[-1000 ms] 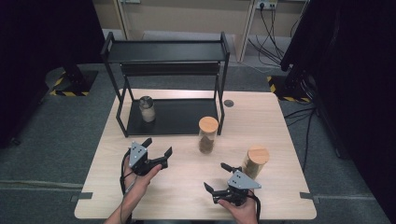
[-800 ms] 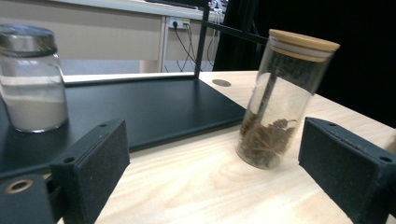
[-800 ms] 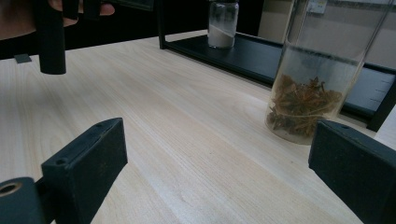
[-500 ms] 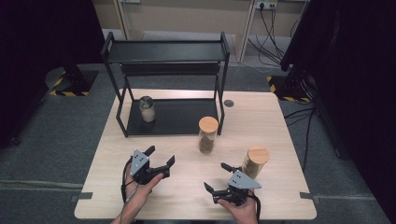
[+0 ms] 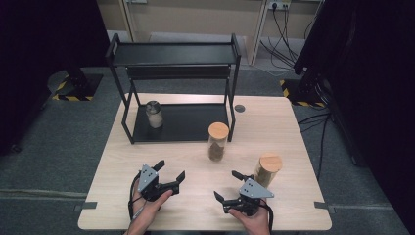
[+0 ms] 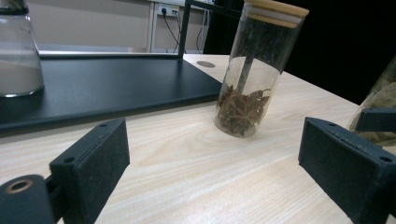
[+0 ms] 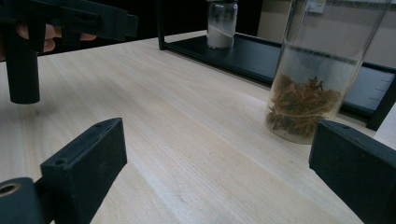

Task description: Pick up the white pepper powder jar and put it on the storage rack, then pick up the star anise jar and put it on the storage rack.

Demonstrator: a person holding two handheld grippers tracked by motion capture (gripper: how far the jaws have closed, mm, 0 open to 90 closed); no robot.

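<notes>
Jaws apart over bare table [image 5: 195, 205]

Three jars stand in the scene. Two of them are tall glass jars with round wooden lids: one jar of star anise [image 5: 217, 142] near the middle of the desk [image 5: 147, 147], and one jar of pale leaves [image 5: 267, 169] to its right. The third is one short jar of white powder [image 5: 154, 114] with a dark lid, on the bottom board of the one black rack [image 5: 173, 54], which has two boards. There is one desk, with one round dark cap [image 5: 239, 108] set in its top. Two grippers are held over it, the left gripper [image 5: 170, 172] and the right gripper [image 5: 226, 185], each with two black fingers, four fingers in all. Two hands hold them.
</notes>
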